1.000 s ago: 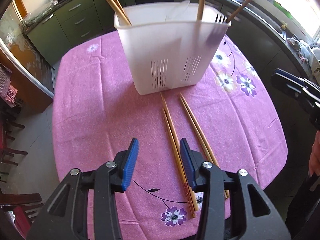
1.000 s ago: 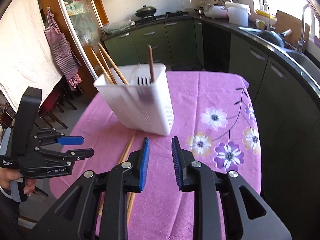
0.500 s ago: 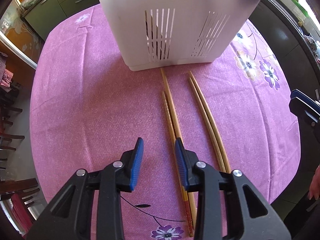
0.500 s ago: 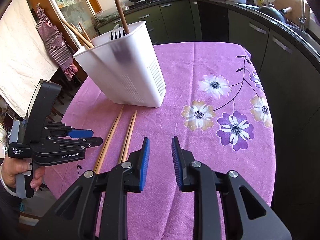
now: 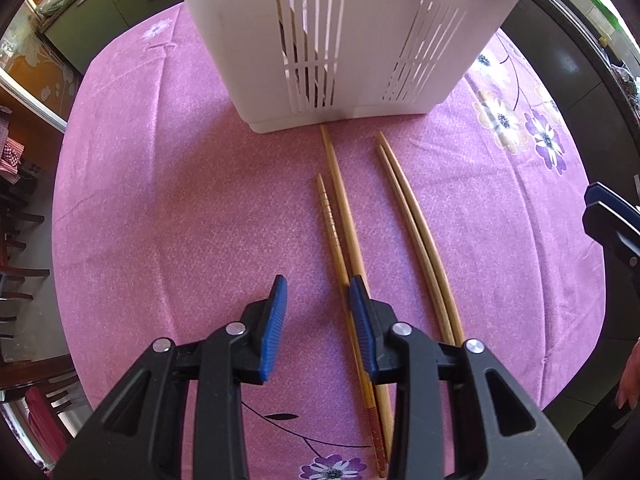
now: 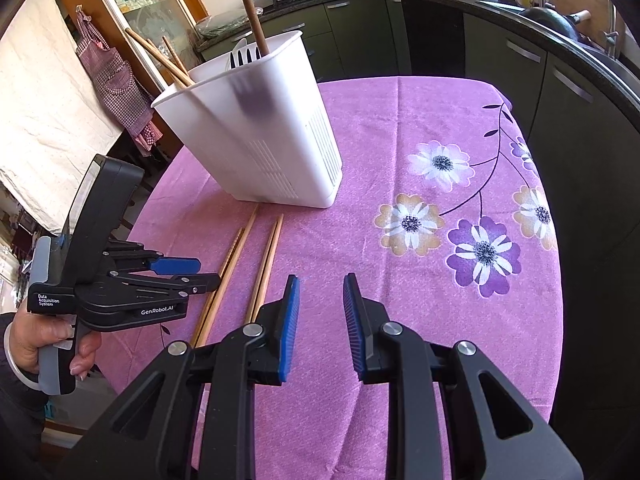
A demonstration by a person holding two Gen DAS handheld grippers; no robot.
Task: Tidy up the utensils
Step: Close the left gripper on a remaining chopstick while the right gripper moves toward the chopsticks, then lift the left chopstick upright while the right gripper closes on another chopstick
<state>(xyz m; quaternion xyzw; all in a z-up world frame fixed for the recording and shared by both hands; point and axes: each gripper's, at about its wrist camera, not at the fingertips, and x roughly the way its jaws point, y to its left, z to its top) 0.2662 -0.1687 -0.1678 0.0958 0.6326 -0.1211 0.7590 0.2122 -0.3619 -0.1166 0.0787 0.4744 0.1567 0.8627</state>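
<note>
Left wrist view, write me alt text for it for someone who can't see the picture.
The open left gripper hovers over a pink floral tablecloth, its right finger above the nearer of two chopstick pairs lying side by side. Beyond them stands a white slotted utensil holder, and the second pair lies to the right. The right gripper shows at the right edge.

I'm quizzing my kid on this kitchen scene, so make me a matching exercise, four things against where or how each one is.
Things:
1. holder
2. fork
3. chopsticks
4. right claw

States:
A. lying flat on the cloth
B. open, holding nothing
C. standing on the cloth
D. upright inside the holder

Pairs: 1-C, 2-D, 3-A, 4-B
</note>
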